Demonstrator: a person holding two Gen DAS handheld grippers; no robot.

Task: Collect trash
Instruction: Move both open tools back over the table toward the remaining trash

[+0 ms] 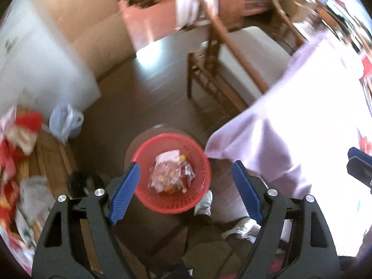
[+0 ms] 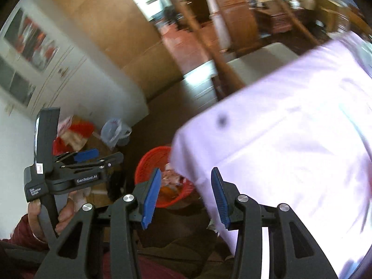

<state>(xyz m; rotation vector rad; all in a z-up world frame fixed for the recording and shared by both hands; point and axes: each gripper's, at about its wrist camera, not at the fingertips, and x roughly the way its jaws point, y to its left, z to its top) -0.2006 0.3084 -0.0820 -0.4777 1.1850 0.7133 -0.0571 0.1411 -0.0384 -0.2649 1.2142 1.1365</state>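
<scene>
Left wrist: basket (image 1: 141, 155) beside tablecloth (image 1: 290, 121) edge

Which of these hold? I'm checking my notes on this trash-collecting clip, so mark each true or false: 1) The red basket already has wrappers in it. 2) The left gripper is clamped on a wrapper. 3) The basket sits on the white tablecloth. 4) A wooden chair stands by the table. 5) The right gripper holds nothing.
1) True: the red basket holds crumpled wrappers.
2) False: the left gripper is open and empty above the basket.
3) False: the basket sits low, beside and below the white tablecloth.
4) True: a wooden chair stands by the table.
5) True: the right gripper is open with nothing between its pads.
</scene>
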